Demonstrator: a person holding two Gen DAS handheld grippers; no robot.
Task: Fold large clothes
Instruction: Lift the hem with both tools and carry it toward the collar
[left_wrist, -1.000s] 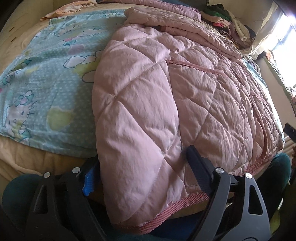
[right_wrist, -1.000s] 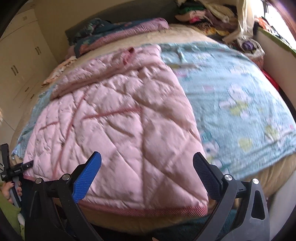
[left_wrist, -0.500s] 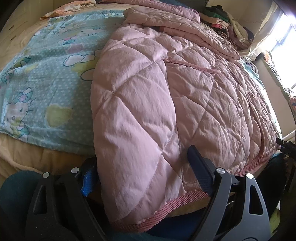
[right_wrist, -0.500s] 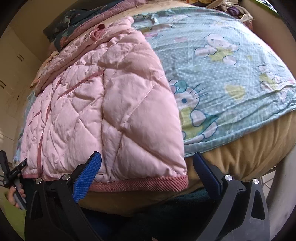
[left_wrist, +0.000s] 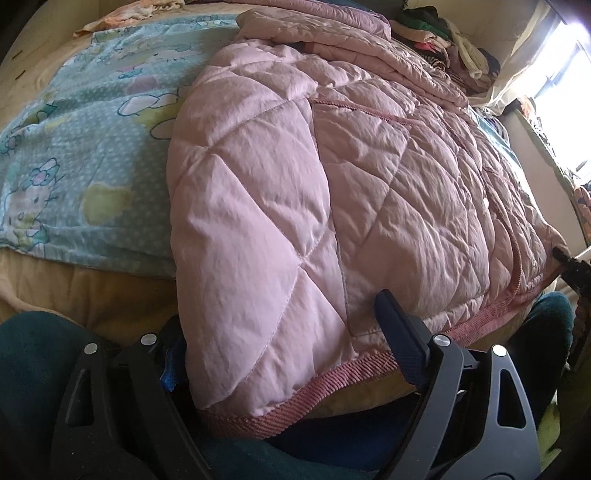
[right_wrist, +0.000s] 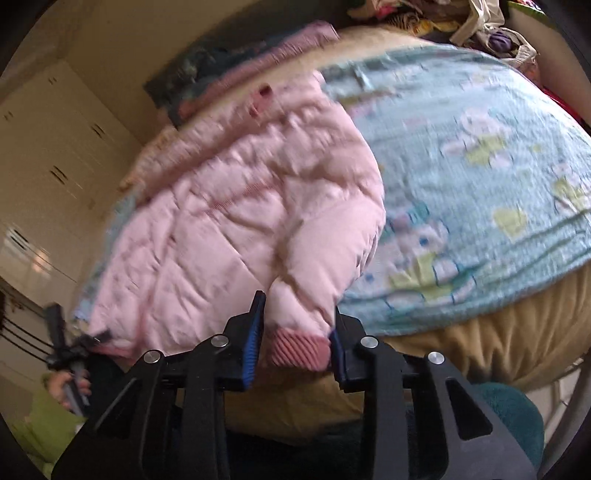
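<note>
A large pink quilted jacket (left_wrist: 332, 177) lies spread on the bed, its ribbed hem (left_wrist: 295, 402) hanging over the near edge. My left gripper (left_wrist: 284, 354) is open, its jaws wide apart on either side of the hem's left corner; the left finger is mostly hidden under the fabric. In the right wrist view the jacket (right_wrist: 229, 229) is blurred by motion. My right gripper (right_wrist: 295, 347) is shut on the ribbed hem corner (right_wrist: 295, 349) at the jacket's right end.
A light blue cartoon-print blanket (left_wrist: 85, 140) covers the tan mattress (left_wrist: 74, 291), and shows in the right wrist view (right_wrist: 480, 177). Piled clothes (left_wrist: 450, 40) lie at the bed's far end. White cupboards (right_wrist: 44, 177) stand to the left. Teal fabric (left_wrist: 33, 369) is by the bed's near edge.
My right gripper has closed on the jacket's hem corner; it was open half a second ago. My left gripper has edged a little closer to the hem and stays open.
</note>
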